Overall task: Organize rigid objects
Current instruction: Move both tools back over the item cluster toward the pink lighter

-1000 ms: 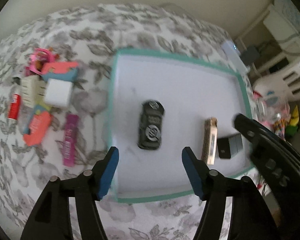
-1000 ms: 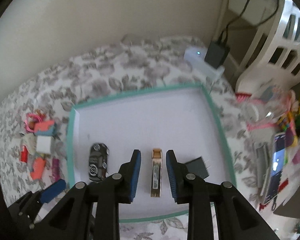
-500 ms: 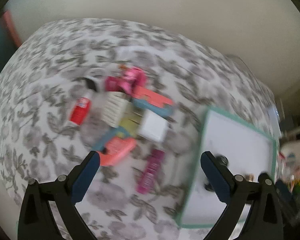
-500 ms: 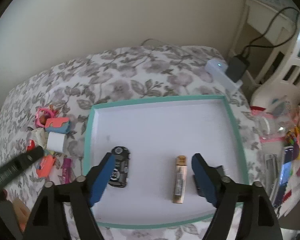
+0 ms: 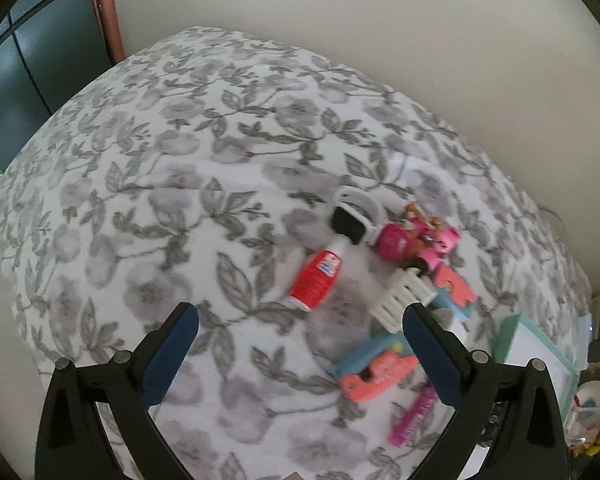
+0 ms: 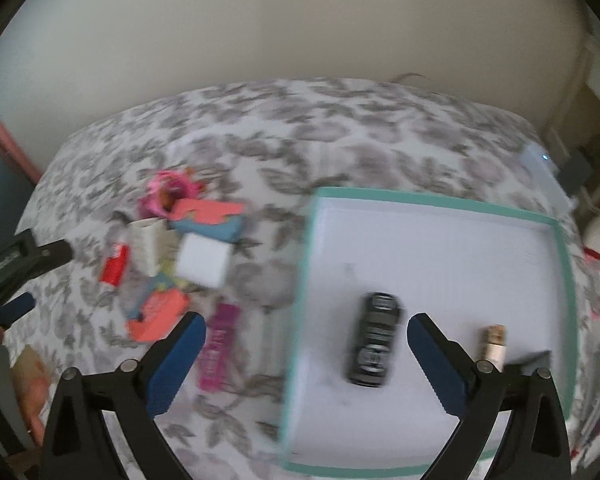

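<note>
My left gripper (image 5: 302, 344) is open and empty above the floral bedspread. A red tube (image 5: 318, 276) lies just ahead of it, and a white comb-like piece (image 5: 400, 296) is by its right finger. A pink toy (image 5: 408, 240), a coral and blue piece (image 5: 376, 368) and a magenta tube (image 5: 414, 416) lie close by. The jaws of my right gripper (image 6: 302, 344) are opening with nothing held, astride the left wall of the teal-rimmed tray (image 6: 432, 202). The tray holds a black device (image 6: 376, 344), a gold stick (image 6: 494, 340) and a black adapter (image 6: 536, 360).
The loose pile left of the tray also holds a white cube (image 6: 202, 260). A hand (image 6: 28, 376) shows at the lower left of the right wrist view. A wall runs behind the bed. Cluttered furniture stands past the tray at the right.
The left gripper swung from over the tray leftward to the loose pile and spread wide. The right gripper's jaws, narrow around the gold stick, spread wide and moved left to the tray's left wall.
</note>
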A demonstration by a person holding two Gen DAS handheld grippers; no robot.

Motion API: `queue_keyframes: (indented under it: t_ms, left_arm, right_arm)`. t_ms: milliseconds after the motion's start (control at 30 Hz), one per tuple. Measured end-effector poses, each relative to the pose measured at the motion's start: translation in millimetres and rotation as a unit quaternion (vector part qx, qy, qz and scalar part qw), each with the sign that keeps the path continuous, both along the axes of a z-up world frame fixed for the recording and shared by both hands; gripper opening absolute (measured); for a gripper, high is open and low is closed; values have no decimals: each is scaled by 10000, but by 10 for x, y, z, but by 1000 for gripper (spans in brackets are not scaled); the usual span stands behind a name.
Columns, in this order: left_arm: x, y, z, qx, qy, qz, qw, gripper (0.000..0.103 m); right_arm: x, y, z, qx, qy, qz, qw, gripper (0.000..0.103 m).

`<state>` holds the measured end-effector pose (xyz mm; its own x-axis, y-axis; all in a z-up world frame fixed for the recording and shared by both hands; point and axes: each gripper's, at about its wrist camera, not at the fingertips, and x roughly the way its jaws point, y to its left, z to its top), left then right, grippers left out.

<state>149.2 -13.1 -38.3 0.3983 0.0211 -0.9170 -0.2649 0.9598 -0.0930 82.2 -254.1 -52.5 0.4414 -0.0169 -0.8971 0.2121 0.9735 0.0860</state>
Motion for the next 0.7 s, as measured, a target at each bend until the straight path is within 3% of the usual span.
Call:
queue_keyframes:
  t_ms: [233,533,700]
  left_arm:
    - [10,14,-61,4,9,-110,9999,102]
    - [64,-166,-326,-46,370,-477,9982,102]
    - [97,-278,-503,-172,637,-712,9953,102]
  right_arm:
    - [161,346,-138,189,102,320,9993,102]
    - [235,505,-443,256,369,497,9978,101]
    - [246,571,-587,180,548,608,9965,87]
